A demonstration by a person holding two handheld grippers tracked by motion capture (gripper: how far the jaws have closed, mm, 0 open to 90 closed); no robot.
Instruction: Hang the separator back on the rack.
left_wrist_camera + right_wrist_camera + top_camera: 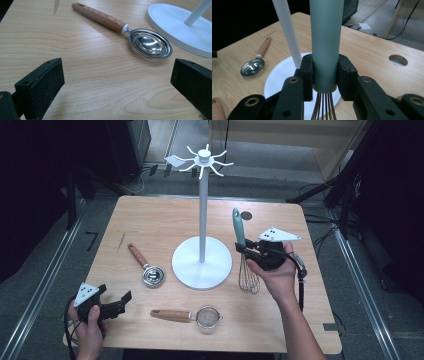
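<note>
I'm looking down on a pale wooden table (150, 227) with dark floor around it. My right gripper (325, 75) is clamping the teal handle of the whisk (241, 232) just above its wires, holding it upright beside the white hook stand (202, 210), wires hanging right of the stand's round base. My left gripper (117, 82) is sitting at the near left corner, jaws spread wide and gripping nothing, facing the wooden-handled measuring spoon (150, 45). A small strainer (207, 316) is lying near the front edge.
</note>
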